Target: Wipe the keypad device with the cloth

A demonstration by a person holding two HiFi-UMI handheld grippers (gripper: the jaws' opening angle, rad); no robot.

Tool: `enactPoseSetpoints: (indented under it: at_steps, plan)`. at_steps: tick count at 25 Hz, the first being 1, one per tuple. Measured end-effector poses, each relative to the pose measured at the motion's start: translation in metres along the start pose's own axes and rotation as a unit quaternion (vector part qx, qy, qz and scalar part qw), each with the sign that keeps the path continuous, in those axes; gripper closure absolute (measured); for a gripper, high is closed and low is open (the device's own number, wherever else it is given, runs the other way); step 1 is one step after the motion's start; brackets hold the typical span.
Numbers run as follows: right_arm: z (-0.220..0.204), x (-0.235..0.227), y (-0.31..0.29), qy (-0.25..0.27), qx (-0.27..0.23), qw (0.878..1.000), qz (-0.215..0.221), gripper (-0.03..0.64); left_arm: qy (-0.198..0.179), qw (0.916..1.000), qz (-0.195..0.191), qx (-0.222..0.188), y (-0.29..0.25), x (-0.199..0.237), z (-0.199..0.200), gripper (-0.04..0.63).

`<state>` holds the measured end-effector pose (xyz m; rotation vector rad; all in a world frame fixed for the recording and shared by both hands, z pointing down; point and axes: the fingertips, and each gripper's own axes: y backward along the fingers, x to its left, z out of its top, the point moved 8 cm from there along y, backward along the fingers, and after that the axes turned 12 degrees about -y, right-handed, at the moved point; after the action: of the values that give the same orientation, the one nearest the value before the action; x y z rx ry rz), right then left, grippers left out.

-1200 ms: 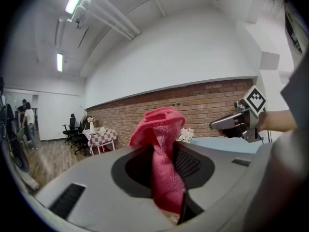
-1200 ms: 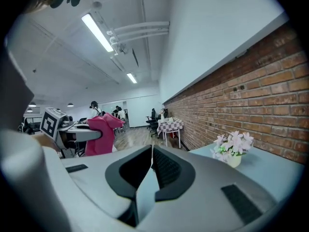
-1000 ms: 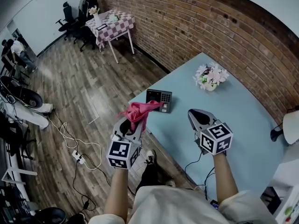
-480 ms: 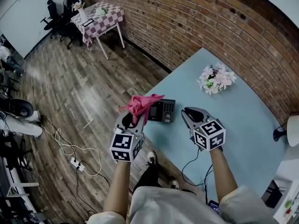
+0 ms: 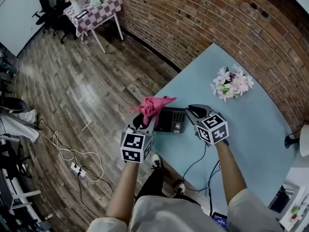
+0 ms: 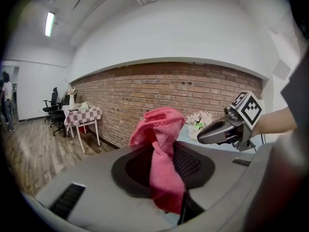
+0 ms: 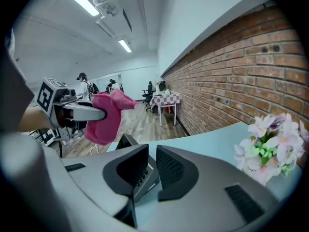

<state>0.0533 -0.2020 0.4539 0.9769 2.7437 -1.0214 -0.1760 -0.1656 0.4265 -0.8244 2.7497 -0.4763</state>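
The black keypad device (image 5: 173, 120) lies near the left edge of the light blue table (image 5: 251, 129). My left gripper (image 5: 147, 121) is shut on a pink cloth (image 5: 154, 105), which bunches above the jaws (image 6: 161, 144) and hangs over the device's left end. My right gripper (image 5: 191, 111) is at the device's right edge with its jaws almost together and nothing between them. In the right gripper view (image 7: 151, 161) the keypad device (image 7: 144, 179) shows just below the jaws, and the pink cloth (image 7: 108, 117) is off to the left.
A pot of pink and white flowers (image 5: 231, 83) stands toward the back of the table, near the brick wall. The table's edge runs just left of the device, with wooden floor below. White cables (image 5: 72, 158) lie on the floor, and a checkered table (image 5: 94, 11) stands far back.
Both grippers have closed in on the keypad device. The cloth now hangs over its left end, and the right gripper has come up to its right edge.
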Motion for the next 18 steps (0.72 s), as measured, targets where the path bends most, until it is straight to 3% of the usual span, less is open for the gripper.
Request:
enactPoseSetpoints:
  at_steps: [6, 18]
  plan:
    - [-0.012, -0.015, -0.037, -0.002, 0.039, 0.999, 0.007, 0.538, 0.007, 0.9997, -0.016, 0.017, -0.026, -0.001, -0.021, 0.459]
    - [-0.015, -0.016, -0.050, -0.017, 0.004, 0.997, 0.070, 0.540, 0.061, 0.9959, -0.030, 0.059, -0.040, -0.024, -0.075, 0.453]
